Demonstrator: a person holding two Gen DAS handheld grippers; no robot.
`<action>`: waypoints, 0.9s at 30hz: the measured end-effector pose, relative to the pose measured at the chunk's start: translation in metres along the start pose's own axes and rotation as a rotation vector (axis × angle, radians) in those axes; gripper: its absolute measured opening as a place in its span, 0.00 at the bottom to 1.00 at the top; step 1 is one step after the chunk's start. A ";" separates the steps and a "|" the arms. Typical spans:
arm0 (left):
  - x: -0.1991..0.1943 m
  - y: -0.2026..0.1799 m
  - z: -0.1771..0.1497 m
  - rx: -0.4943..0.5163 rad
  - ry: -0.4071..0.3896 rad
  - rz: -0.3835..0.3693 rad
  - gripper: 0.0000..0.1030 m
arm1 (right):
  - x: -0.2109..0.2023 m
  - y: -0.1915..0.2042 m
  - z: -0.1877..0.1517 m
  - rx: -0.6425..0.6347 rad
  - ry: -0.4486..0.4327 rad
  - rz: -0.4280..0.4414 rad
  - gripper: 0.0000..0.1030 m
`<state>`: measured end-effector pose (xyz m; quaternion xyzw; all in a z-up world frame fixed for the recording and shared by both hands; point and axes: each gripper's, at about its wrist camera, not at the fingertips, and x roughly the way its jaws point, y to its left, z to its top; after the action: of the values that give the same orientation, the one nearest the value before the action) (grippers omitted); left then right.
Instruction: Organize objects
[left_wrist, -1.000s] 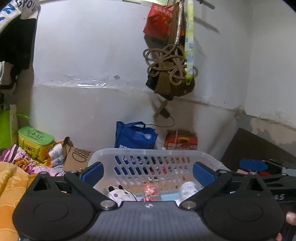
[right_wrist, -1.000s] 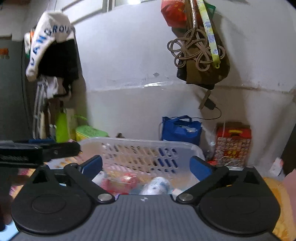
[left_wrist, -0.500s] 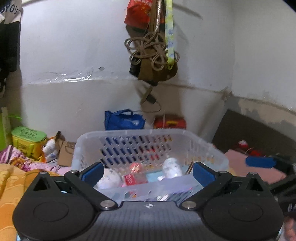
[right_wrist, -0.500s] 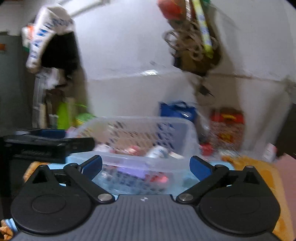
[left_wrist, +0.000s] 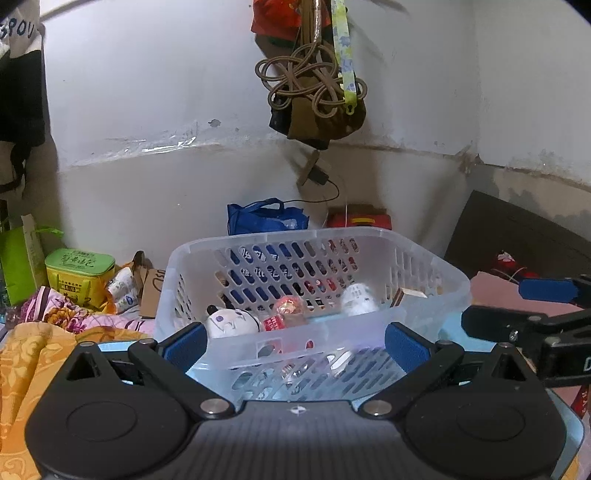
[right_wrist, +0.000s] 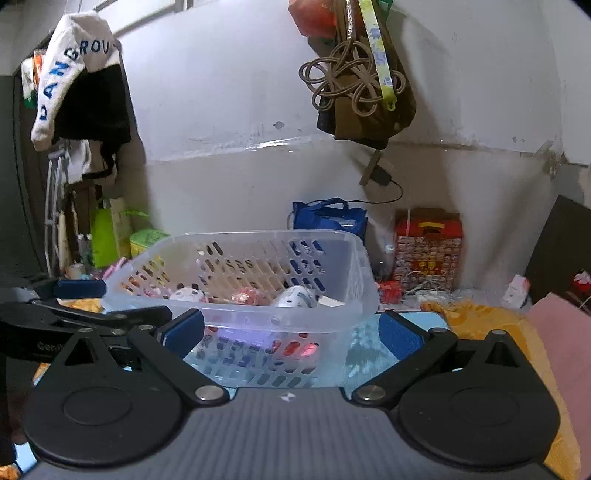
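We hold our left gripper (left_wrist: 296, 341) level, fingers wide apart, with nothing in it. It points at the near wall of the basket (left_wrist: 424, 266), which sits on a light blue top. Our right gripper (right_wrist: 291, 332) is level and wide open too, and holds nothing. It faces the basket's near right corner. Inside the basket lie a white toy (left_wrist: 231, 323), a red packet (left_wrist: 284, 314) and a white bottle (left_wrist: 358, 297). A blue bag (left_wrist: 266, 219) stands far behind by the wall.

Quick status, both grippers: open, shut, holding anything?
Left gripper: open, holding nothing, facing the basket.
Right gripper: open, holding nothing, facing the same basket.
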<state>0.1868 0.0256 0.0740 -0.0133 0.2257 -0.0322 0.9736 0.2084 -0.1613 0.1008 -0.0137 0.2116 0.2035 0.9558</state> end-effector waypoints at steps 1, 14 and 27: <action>0.000 0.000 0.000 0.001 0.001 0.002 1.00 | 0.001 -0.002 0.000 0.010 0.006 0.012 1.00; -0.004 0.001 0.000 0.000 -0.004 0.053 1.00 | -0.004 -0.007 -0.004 0.022 -0.001 0.018 1.00; -0.004 0.000 0.000 -0.001 -0.013 0.112 1.00 | -0.003 -0.008 -0.007 0.020 0.000 0.019 1.00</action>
<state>0.1830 0.0260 0.0757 -0.0013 0.2197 0.0225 0.9753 0.2067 -0.1702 0.0953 -0.0021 0.2136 0.2107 0.9539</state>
